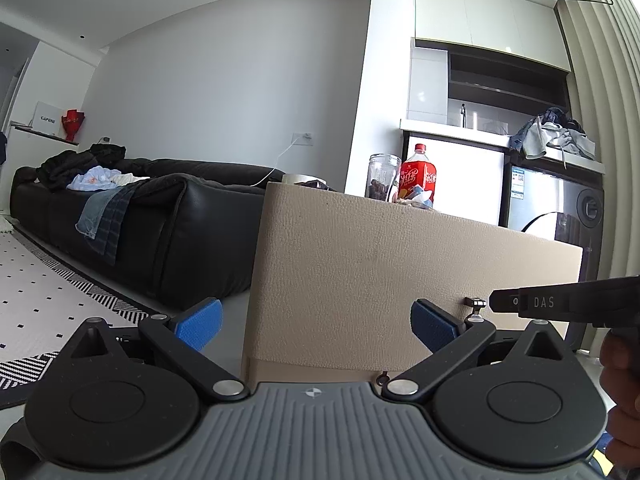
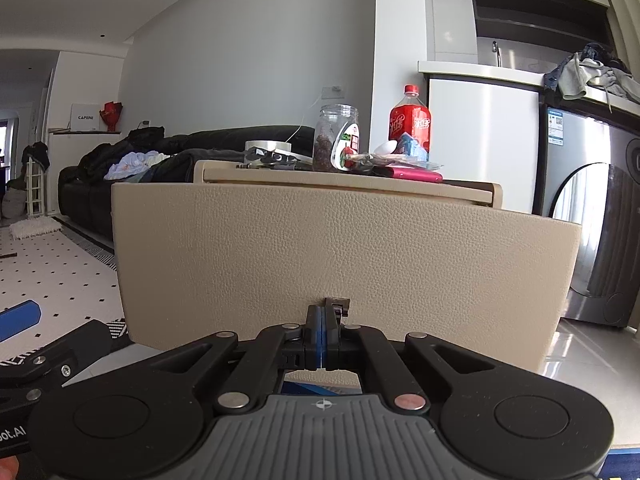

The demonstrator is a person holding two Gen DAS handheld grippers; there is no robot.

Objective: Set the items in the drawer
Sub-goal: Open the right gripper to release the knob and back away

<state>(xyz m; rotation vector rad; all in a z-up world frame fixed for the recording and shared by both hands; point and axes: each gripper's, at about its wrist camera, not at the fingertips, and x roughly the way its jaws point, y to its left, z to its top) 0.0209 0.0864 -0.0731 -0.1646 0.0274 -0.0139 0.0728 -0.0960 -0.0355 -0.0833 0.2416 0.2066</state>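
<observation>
**Right tool pinched on drawer handle, left tool wide open beside it**

Left tool (image 1: 316, 322) sits low in front of the beige drawer front (image 1: 400, 264), blue pads (image 1: 199, 322) spread wide apart, nothing between them. Black sofa (image 1: 140, 216) with clothes at 9 o'clock of the drawer. Small metal handle (image 1: 475, 302) on the drawer front, at about 3 o'clock from the left tool's right pad; right tool's black finger comes in from the frame's right edge and ends at that handle.

Right wrist view: right tool (image 2: 322, 338) has fingers pressed together, tips at the handle (image 2: 338, 305), low centre of the drawer front (image 2: 340, 248). Drawer looks pulled out, standing forward of the cabinet top. Items on the desk (image 2: 460, 192) above, left to right: tape roll (image 2: 268, 148), clear jar (image 2: 338, 138), pink flat item (image 2: 416, 175), red soda bottle (image 2: 410, 120). Washer (image 2: 596, 232) at 3 o'clock.
</observation>
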